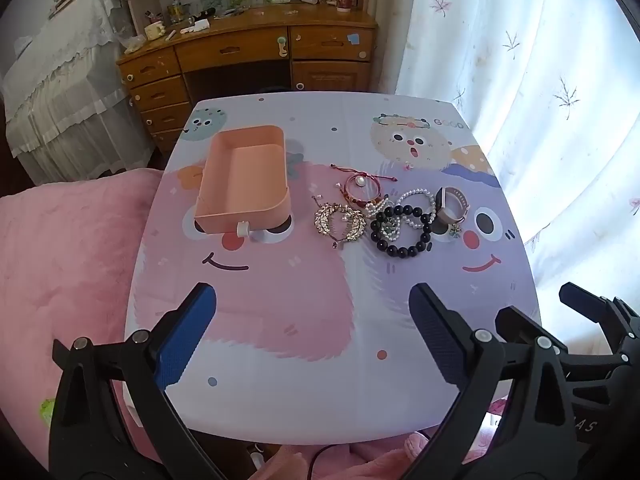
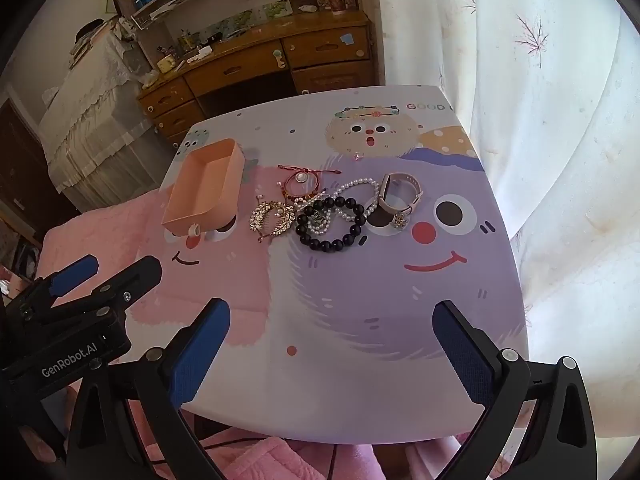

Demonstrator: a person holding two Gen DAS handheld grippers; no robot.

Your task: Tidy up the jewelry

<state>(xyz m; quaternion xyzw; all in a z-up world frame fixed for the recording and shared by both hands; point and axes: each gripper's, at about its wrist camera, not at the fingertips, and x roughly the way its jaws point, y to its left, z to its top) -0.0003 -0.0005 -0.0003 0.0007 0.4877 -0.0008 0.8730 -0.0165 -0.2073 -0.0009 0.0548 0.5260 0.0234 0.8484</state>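
— What sits at the centre of the scene?

— A cluster of jewelry on a cartoon-printed worktop (image 1: pixel 280 360): a black bead bracelet (image 1: pixel 402 232) overlapping a pearl bracelet (image 1: pixel 420 204), a gold leaf-shaped brooch (image 1: pixel 340 222) just to their left, a red cord bracelet (image 1: pixel 362 184) behind them, and a pale-strapped watch (image 1: pixel 450 206) at the right end of the group.

— And the container?

— A peach-coloured open tray (image 1: pixel 244 180) stands left of the jewelry, near but apart from the brooch, with nothing visible inside it.

— Where are the tongs?

— Both hover over the near edge of the worktop, tilted downward, well apart from the jewelry. The left tongs (image 1: pixel 312 328) stand spread wide, blue pads facing each other with nothing between them. The right tongs (image 2: pixel 332 340) are likewise spread wide and hold nothing; in the right wrist view the left tongs appear alongside at lower left.

— The surroundings?

— A pink quilt (image 1: pixel 60 260) lies at the left, a wooden desk (image 1: pixel 248 52) beyond, and a white patterned curtain (image 1: pixel 540 100) at the right.
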